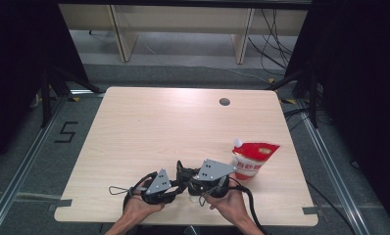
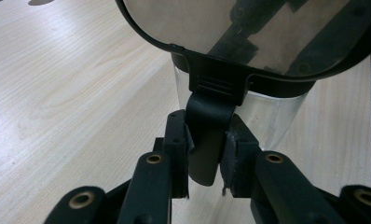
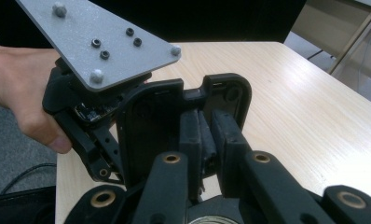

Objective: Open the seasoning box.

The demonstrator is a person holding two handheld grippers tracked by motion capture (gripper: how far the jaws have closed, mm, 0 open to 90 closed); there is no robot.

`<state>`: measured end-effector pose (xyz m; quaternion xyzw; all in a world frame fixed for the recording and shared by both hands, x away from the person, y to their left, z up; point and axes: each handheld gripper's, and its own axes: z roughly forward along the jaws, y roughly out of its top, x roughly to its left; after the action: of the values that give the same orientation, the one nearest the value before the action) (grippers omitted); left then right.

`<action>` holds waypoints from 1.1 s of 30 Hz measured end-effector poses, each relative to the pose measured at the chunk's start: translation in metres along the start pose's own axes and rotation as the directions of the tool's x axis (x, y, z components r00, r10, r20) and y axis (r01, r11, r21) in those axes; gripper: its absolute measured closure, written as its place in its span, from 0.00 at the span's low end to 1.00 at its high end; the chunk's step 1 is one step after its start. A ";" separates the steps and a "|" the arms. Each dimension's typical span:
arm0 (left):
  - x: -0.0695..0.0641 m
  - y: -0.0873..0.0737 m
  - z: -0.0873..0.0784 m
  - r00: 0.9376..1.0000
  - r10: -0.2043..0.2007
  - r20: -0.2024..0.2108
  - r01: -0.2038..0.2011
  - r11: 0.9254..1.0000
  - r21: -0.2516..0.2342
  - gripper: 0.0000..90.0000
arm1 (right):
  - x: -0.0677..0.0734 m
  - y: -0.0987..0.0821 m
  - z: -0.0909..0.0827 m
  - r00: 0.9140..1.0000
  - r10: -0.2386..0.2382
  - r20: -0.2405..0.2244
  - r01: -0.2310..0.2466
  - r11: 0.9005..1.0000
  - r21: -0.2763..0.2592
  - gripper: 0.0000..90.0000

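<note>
Gripping cup handle (image 2: pixel 207 140) – left gripper (image 2: pixel 207 154) | right gripper (image 3: pixel 207 144) clamped on lid tab (image 3: pixel 204 140) | pouch (image 1: pixel 254 159) beyond right gripper

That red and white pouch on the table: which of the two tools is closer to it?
The right. The right tool sits just in front and left of the red and white pouch, near the person; the left tool lies farther left, beyond it.

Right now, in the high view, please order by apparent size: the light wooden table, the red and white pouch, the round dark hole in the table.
1. Light wooden table
2. Red and white pouch
3. Round dark hole
</note>
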<state>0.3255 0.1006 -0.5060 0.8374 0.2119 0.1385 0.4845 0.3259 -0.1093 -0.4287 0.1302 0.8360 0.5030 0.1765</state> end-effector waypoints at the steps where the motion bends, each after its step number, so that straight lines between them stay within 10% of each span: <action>1: 0.000 0.000 0.000 1.000 -0.001 0.001 0.001 1.000 0.000 0.82 | 0.000 0.000 0.000 1.000 -0.005 0.005 0.005 1.000 -0.007 0.92; 12: -0.001 0.000 -0.003 1.000 0.002 0.014 -0.002 1.000 -0.001 0.63 | -0.006 -0.005 -0.011 1.000 0.016 0.020 -0.016 1.000 -0.011 0.82; 33: -0.006 -0.008 -0.039 0.997 -0.061 -0.054 0.062 0.998 0.027 0.30 | -0.026 -0.063 -0.074 0.976 0.203 0.073 -0.202 0.979 -0.026 0.51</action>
<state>0.3017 0.1310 -0.4939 0.8332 0.2525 0.1429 0.4707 0.3153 -0.2074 -0.4480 0.2320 0.8065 0.5207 0.1569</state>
